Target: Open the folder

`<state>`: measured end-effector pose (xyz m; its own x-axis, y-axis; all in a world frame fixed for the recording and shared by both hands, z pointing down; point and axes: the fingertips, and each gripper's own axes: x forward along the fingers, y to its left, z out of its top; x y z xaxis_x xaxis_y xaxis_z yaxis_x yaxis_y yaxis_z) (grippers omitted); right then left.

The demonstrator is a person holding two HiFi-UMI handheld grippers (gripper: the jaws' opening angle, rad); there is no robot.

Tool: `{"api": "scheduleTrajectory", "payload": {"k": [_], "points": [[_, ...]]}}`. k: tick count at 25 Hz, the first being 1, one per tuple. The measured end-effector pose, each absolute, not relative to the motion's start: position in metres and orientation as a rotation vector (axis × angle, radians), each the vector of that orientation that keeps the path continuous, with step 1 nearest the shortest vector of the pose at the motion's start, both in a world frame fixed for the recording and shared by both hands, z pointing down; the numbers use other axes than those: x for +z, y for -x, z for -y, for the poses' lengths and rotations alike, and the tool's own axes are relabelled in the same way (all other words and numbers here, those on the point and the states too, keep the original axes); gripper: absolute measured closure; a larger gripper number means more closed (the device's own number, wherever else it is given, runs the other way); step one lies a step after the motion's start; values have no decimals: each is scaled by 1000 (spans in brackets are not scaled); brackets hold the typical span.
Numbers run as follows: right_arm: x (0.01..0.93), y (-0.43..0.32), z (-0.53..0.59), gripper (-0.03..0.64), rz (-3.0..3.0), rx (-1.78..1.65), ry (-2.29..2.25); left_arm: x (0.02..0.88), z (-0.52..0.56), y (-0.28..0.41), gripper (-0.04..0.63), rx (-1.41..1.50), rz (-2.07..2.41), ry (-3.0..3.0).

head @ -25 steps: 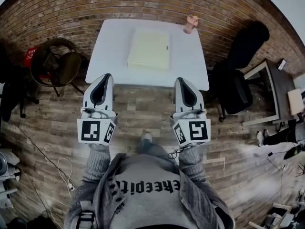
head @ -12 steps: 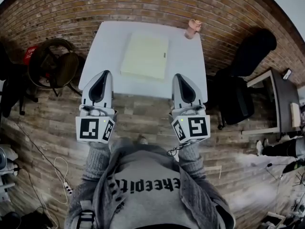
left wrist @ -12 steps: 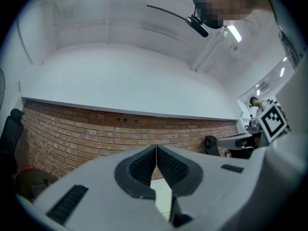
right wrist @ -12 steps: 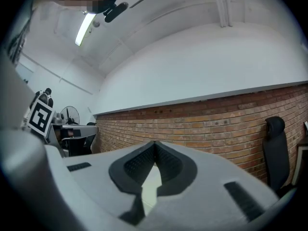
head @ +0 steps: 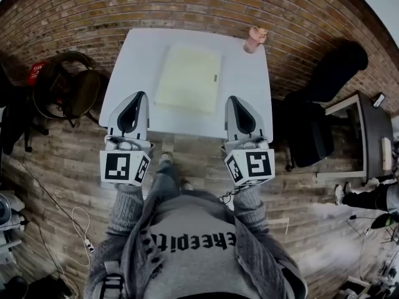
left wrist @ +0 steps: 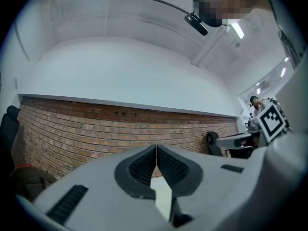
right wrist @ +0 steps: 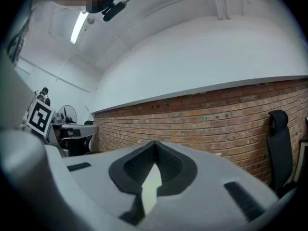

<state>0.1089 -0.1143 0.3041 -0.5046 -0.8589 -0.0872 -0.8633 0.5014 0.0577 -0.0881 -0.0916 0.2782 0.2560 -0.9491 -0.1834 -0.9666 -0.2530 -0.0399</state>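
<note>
Both grippers now reach the surface's (head: 140, 61) near edge: left gripper (head: 139, 97) and right gripper (head: 232, 99), 2 in all, jaws pressed together, empty. 1 pale yellow folder (head: 189, 78) lies flat mid-surface, just beyond them. 1 pink object (head: 254, 39) stands at the far right corner.

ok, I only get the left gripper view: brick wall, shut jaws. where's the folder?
Observer: The pale yellow flat folder lies mid white rectangular table and looks closed.
Operator: Left gripper on it?
Observer: No. The left gripper is at the table's near edge, short of the folder.
Operator: Right one?
Observer: The right gripper is level with it, jaws together, empty, also short of the folder.
</note>
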Motion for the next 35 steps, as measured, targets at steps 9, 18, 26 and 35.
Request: {"api": "scheduleTrajectory", "payload": {"k": [9,18,26,35], "points": [[314,-98,174,612,-2665,95,1609,287,159,92,584,135,-1743,2453],[342,-92,223,612,-2634,-18,1714,325,219,96,584,-33,-1633,2519],[402,-102,253,612,-2622,-228,1828,384,248,81,584,-300,-1446,2569],[472,-115,262,612,-2629,-445,1918,454,251,53,583,-620,-1116,2593]]}}
